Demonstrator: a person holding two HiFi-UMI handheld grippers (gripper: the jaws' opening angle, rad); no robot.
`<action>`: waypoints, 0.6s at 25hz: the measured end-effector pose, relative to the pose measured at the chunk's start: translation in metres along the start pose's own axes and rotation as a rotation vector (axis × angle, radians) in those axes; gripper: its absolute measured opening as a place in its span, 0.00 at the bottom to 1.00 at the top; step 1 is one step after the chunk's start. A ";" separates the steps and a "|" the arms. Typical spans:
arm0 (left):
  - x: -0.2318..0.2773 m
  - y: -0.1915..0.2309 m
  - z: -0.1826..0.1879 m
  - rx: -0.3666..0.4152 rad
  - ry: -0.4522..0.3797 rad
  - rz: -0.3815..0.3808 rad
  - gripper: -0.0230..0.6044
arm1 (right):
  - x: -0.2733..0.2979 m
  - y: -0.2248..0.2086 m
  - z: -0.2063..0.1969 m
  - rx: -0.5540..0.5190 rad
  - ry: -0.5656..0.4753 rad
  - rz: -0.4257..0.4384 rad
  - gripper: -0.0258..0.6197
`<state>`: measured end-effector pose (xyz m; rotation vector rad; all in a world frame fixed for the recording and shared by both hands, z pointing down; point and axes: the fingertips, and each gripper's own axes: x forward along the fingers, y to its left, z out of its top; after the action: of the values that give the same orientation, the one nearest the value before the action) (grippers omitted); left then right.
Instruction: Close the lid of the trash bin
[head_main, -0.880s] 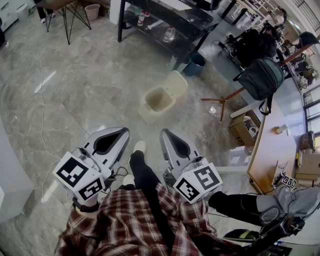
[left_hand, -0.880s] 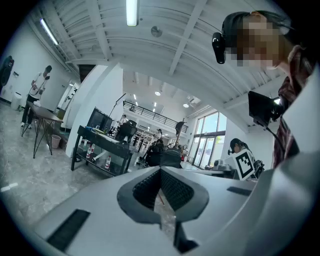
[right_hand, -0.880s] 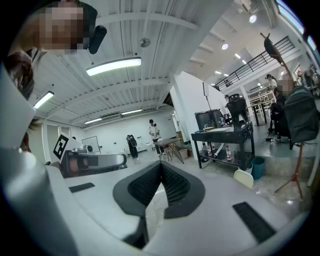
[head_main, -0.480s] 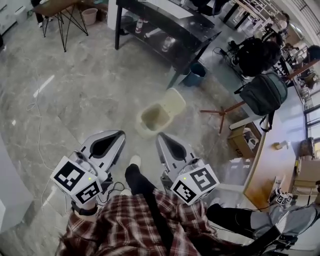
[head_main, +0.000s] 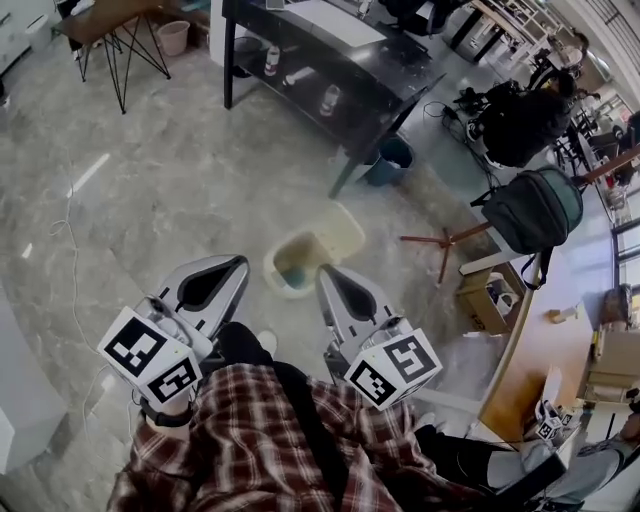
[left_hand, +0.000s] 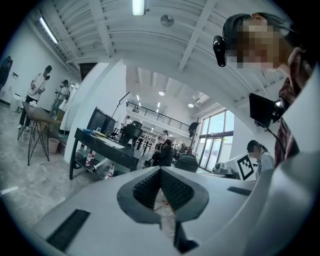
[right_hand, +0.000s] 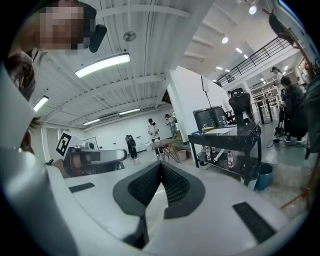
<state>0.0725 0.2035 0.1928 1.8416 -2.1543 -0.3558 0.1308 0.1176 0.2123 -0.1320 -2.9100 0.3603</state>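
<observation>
The cream trash bin (head_main: 288, 268) stands on the grey floor in the head view, its lid (head_main: 340, 231) swung back and open, something bluish inside. My left gripper (head_main: 238, 263) is held just left of the bin and my right gripper (head_main: 326, 272) just right of it, both above floor level. In each gripper view the jaws meet at the tip with nothing between them, for the left gripper (left_hand: 160, 171) and the right gripper (right_hand: 161, 165) alike. Both gripper views look level across the room, and the bin is out of their sight.
A black shelf table (head_main: 330, 62) with bottles stands beyond the bin, a blue bucket (head_main: 389, 158) by its leg. To the right are a wooden stand (head_main: 441, 240), a cardboard box (head_main: 486, 291) and a backpack (head_main: 531, 210). A cable (head_main: 70, 235) trails at left.
The person has stepped forward: the bin now lies close between the two gripper tips instead of well ahead. Both grippers stay shut and side by side.
</observation>
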 end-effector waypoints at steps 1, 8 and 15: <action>0.003 0.001 0.001 0.003 0.003 0.001 0.05 | 0.000 -0.003 -0.001 0.007 -0.001 -0.001 0.06; 0.043 0.013 0.017 0.021 0.024 -0.023 0.05 | 0.008 -0.040 0.011 0.044 -0.018 -0.026 0.06; 0.096 0.049 0.023 -0.009 0.076 -0.104 0.05 | 0.039 -0.082 0.018 0.077 -0.003 -0.121 0.06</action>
<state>0.0054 0.1162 0.1941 1.9341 -2.0092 -0.3117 0.0837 0.0391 0.2228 0.0569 -2.8852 0.4510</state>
